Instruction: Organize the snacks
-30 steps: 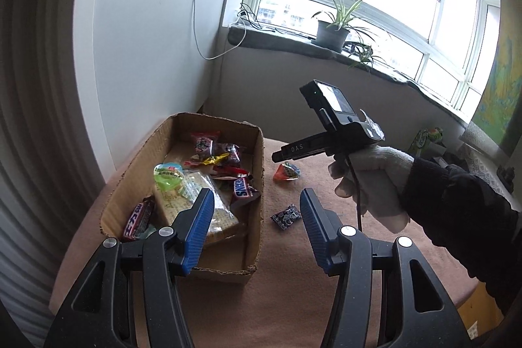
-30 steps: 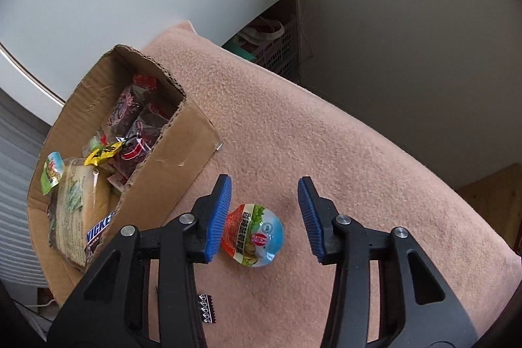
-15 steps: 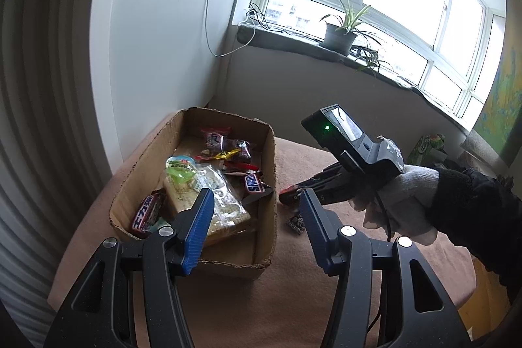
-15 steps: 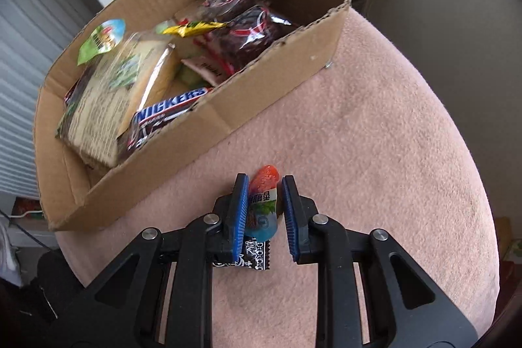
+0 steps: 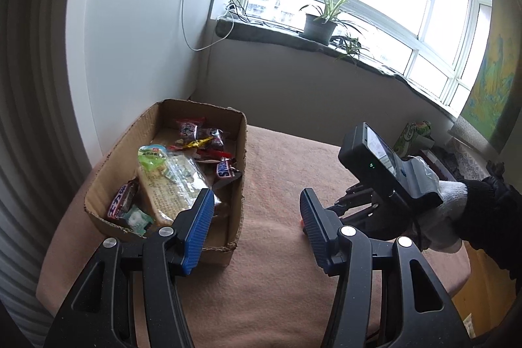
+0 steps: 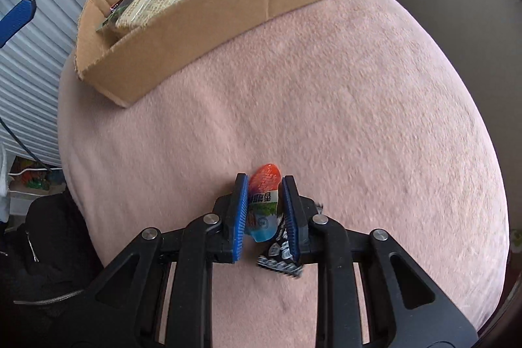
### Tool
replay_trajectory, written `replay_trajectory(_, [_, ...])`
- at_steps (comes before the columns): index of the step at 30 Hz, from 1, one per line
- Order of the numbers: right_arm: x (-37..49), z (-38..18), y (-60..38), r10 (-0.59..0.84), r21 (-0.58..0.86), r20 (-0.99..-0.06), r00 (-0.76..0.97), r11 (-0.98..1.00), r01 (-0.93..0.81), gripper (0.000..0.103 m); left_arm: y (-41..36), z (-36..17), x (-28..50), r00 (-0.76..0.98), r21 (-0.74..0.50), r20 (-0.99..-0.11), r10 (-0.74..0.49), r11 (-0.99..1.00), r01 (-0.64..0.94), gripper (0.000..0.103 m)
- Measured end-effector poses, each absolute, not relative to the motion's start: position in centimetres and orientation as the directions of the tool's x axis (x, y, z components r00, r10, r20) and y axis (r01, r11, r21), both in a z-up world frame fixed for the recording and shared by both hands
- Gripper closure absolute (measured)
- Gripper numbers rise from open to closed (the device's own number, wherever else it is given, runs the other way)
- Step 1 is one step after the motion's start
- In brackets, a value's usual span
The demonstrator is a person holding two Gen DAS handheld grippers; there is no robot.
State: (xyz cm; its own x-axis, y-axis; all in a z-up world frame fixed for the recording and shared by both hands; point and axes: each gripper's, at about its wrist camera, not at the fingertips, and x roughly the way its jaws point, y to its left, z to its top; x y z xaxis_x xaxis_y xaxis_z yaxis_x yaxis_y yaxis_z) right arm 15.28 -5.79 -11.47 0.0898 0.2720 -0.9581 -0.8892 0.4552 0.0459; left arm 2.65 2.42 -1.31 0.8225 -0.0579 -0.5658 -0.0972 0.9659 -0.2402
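One snack newly secured: right gripper (image 6: 263,211), spread wide around jelly cup (image 6: 263,201) a second ago, now clenched on it, cup pinched upright between blue pads. Dark wrapped candy (image 6: 280,253) lies on desk (image 6: 359,87) just under right pad, not gripped as far as visible. Gripper has shifted away from cardboard box (image 6: 208,8). Left gripper (image 5: 257,224) released, empty, beside box. Judgement: pick done; carry to box remains.
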Motion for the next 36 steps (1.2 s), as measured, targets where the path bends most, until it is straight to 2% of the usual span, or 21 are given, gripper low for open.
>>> replay_trajectory(10, [13.1,-11.2,-16.8,0.343,0.122,-0.933,0.11,0.588,-0.8,0.081,-3.7,-3.8,6.1,0.755,-0.218,-0.627,-0.193,0.974,0.067,0.049])
replay_trajectory(14, [12.2,-11.1,-20.9,0.341,0.101,-0.927,0.157,0.63,-0.77,0.079,-6.4,-4.9,8.4,0.71,-0.203,-0.658,-0.252,0.967,0.156,0.049])
replay_trajectory(15, [12.1,-11.0,-21.8,0.337,0.097,-0.926,0.171,0.649,-0.755,0.074,-7.0,-5.1,8.9,0.701,-0.198,-0.663,-0.262,0.965,0.173,0.049])
replay_trajectory(16, [12.2,-10.8,-22.4,0.324,0.077,-0.925,0.196,0.669,-0.739,0.052,-7.7,-5.4,9.5,0.69,-0.192,-0.668,-0.279,0.96,0.203,0.049])
replay_trajectory(17, [12.3,-10.2,-22.1,0.296,0.034,-0.925,0.24,0.691,-0.722,0.035,-8.4,-5.7,10.0,0.677,-0.174,-0.679,-0.284,0.958,0.228,0.049])
replay_trajectory(19, [12.1,-9.8,-23.3,0.268,-0.016,-0.916,0.299,0.719,-0.694,0.034,-9.9,-6.3,11.1,0.647,-0.138,-0.702,-0.297,0.948,0.286,0.049])
replay_trajectory(25, [10.4,-8.3,-26.4,0.337,0.032,-0.871,0.358,0.766,-0.643,0.034,-13.2,-8.5,14.0,0.589,-0.045,-0.751,-0.3,0.912,0.407,0.049])
replay_trajectory(32, [10.4,-9.2,-25.8,0.367,0.052,-0.834,0.411,0.795,-0.605,0.034,-15.7,-10.1,15.5,0.554,-0.013,-0.774,-0.306,0.883,0.469,0.05])
replay_trajectory(36, [10.2,-10.3,-24.8,0.375,0.064,-0.836,0.401,0.791,-0.608,0.038,-16.4,-10.7,16.0,0.544,0.01,-0.787,-0.291,0.876,0.483,0.058])
